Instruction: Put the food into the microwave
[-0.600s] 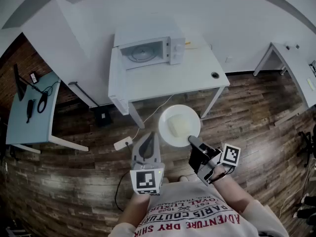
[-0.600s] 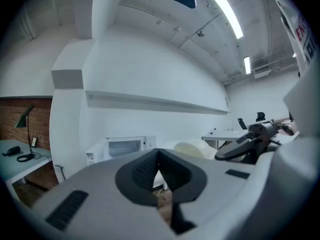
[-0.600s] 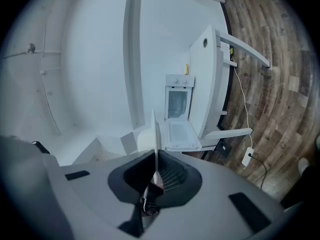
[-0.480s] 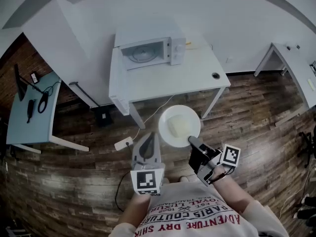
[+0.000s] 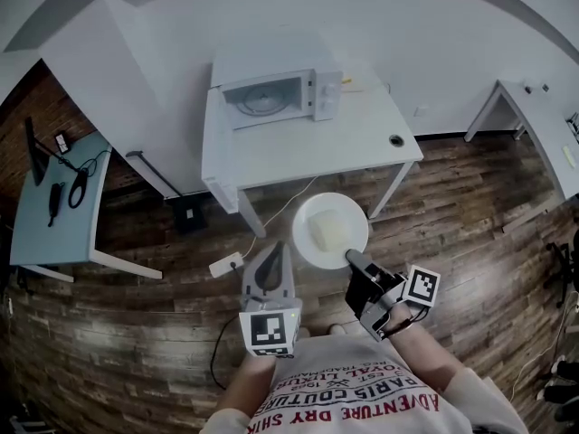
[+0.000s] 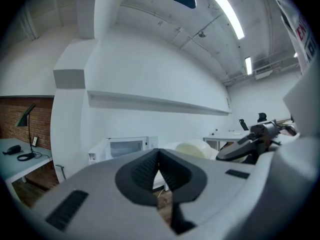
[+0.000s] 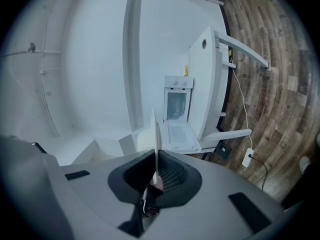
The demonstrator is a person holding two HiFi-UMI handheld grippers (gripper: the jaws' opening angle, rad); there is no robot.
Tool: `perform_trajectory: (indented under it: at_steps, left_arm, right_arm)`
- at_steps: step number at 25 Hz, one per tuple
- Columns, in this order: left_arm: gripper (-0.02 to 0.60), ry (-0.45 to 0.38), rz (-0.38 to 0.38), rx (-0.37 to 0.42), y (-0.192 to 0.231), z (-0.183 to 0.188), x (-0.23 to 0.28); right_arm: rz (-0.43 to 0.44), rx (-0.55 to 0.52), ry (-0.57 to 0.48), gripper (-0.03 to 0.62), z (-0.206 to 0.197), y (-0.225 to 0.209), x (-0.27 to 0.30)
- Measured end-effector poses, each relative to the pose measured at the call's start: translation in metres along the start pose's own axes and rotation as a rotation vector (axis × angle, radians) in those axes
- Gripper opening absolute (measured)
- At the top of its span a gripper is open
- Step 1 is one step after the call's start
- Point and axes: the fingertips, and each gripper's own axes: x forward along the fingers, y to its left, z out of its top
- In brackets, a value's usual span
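Right tool [image 5: 349, 258]: clamped on the rim of the plate [image 5: 304, 235], which carries the food [image 5: 327, 231].
Left tool [image 5: 276, 246]: closed, empty.
Microwave [image 5: 271, 87]: on table [image 5: 317, 147], door open.

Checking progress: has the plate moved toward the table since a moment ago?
No. The plate, pinched by the right gripper, sits at the same gap from the table's front edge.

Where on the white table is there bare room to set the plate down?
The table is bare in its front half, from the open door of the microwave at the left to the round hole near the right edge. The back is crowded: the microwave, and a small yellowish thing beside it.
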Motion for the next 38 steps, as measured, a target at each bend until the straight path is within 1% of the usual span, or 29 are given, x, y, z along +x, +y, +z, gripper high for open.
perform_trajectory:
  at_steps: [3, 5, 9, 13, 16, 19, 21, 24, 28, 33, 38]
  left_arm:
    - [0.006, 0.0, -0.003, -0.022, 0.005, -0.001, -0.001]
    - [0.005, -0.003, -0.012, -0.017, 0.01, -0.004, -0.002]
    - [0.005, -0.002, -0.027, -0.017, 0.025, -0.01, -0.004]
    - [0.005, 0.007, -0.039, -0.035, 0.042, -0.015, -0.007]
    - [0.006, 0.011, -0.054, -0.027, 0.054, -0.023, -0.004]
    - [0.006, 0.028, -0.049, -0.074, 0.06, -0.026, 0.003]
    - [0.005, 0.038, -0.043, -0.083, 0.061, -0.028, 0.012]
    - [0.005, 0.031, -0.039, -0.032, 0.067, -0.032, 0.034]
    - [0.005, 0.028, 0.007, 0.009, 0.073, -0.03, 0.073]
    - [0.006, 0.047, 0.072, -0.02, 0.077, -0.024, 0.145]
    - [0.005, 0.043, 0.135, -0.004, 0.081, -0.008, 0.223]
  right_arm:
    - [-0.022, -0.014, 0.001, 0.021, -0.003, 0.0, 0.004]
    - [-0.038, -0.024, 0.003, 0.021, -0.007, -0.002, 0.008]
    - [-0.043, -0.006, -0.013, 0.021, -0.016, -0.005, 0.02]
    - [-0.052, 0.006, -0.033, 0.021, -0.022, -0.01, 0.035]
    - [-0.061, 0.015, -0.043, 0.021, -0.022, -0.015, 0.047]
    - [-0.06, 0.026, -0.043, 0.021, -0.017, -0.019, 0.058]
    - [-0.068, 0.031, -0.038, 0.021, -0.01, -0.023, 0.065]
    - [-0.084, 0.037, -0.025, 0.021, 0.01, -0.032, 0.08]
    - [-0.072, 0.047, 0.011, 0.021, 0.049, -0.041, 0.109]
    - [-0.081, 0.058, 0.076, 0.021, 0.115, -0.051, 0.15]
    - [-0.083, 0.046, 0.145, 0.021, 0.184, -0.047, 0.186]
